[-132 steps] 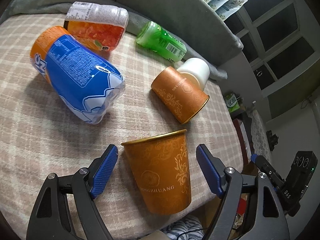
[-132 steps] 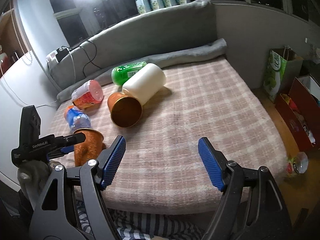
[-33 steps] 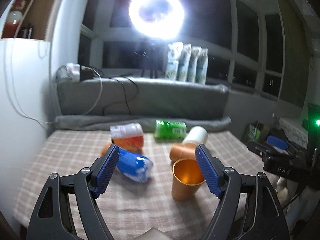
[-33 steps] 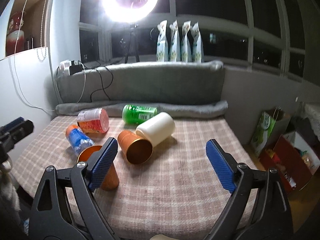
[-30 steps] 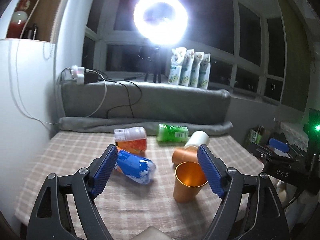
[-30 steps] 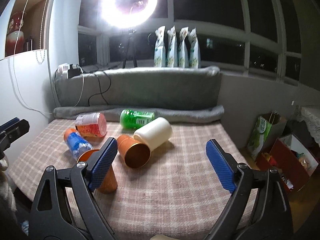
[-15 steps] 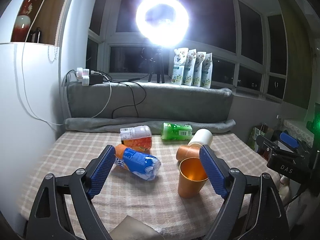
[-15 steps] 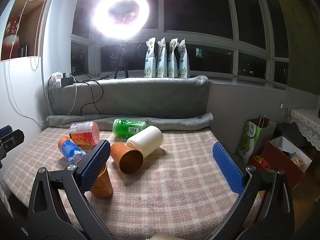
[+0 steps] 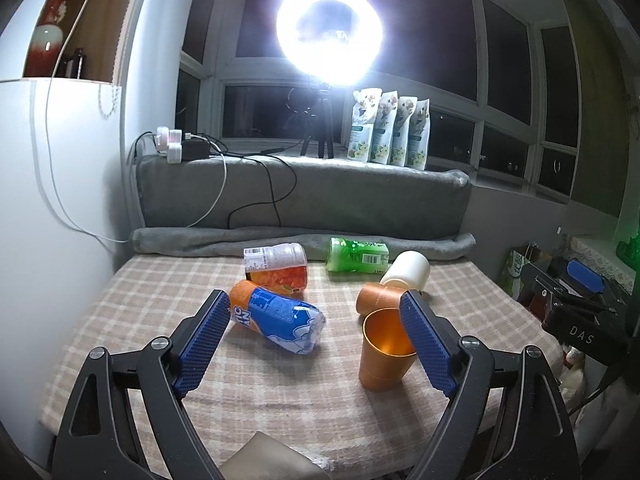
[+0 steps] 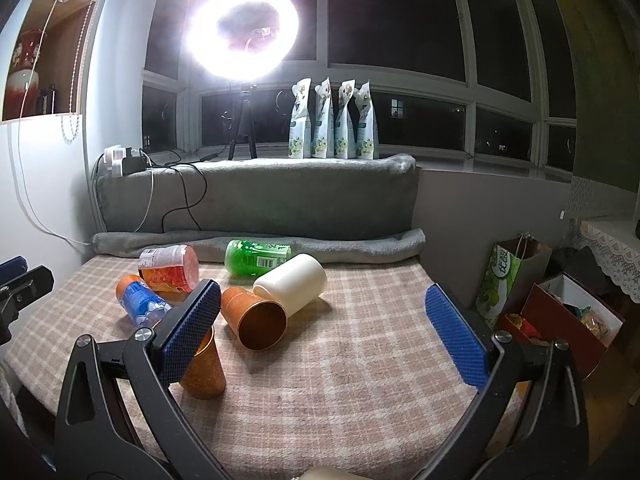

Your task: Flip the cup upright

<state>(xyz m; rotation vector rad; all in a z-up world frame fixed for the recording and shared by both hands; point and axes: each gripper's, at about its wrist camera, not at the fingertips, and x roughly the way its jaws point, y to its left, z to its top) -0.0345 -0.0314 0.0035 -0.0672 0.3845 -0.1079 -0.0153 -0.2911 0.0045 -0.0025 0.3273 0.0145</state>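
The checked blanket [image 9: 132, 312] on the bed holds the same litter of things as a few seconds ago, but the view of it has changed a great deal: both cameras, which had been close over the cloth, now look from well back and level, taking in the ring light [image 9: 330, 36] and the dark windows. That means both tools have pulled away from the work. The left gripper [image 9: 316, 344] had its blue pads either side of the orange cup [image 9: 382, 356]; now it is drawn back with its jaws wide apart and holding nothing, the cup seen just inside its right pad. The right gripper [image 10: 322, 332] is likewise spread wide and empty, well clear of everything. The cup itself stands on its base near the front edge of the blanket, mouth up, free of any grip, and it seems steady. By that reading the flip is done and let go. A second orange cup [image 10: 254, 322] lies on its side just behind, its mouth toward the right camera, touching a cream cup [image 10: 292, 284] that is also down. If those count too, the lying orange one looks the likeliest next, though the task names only one.
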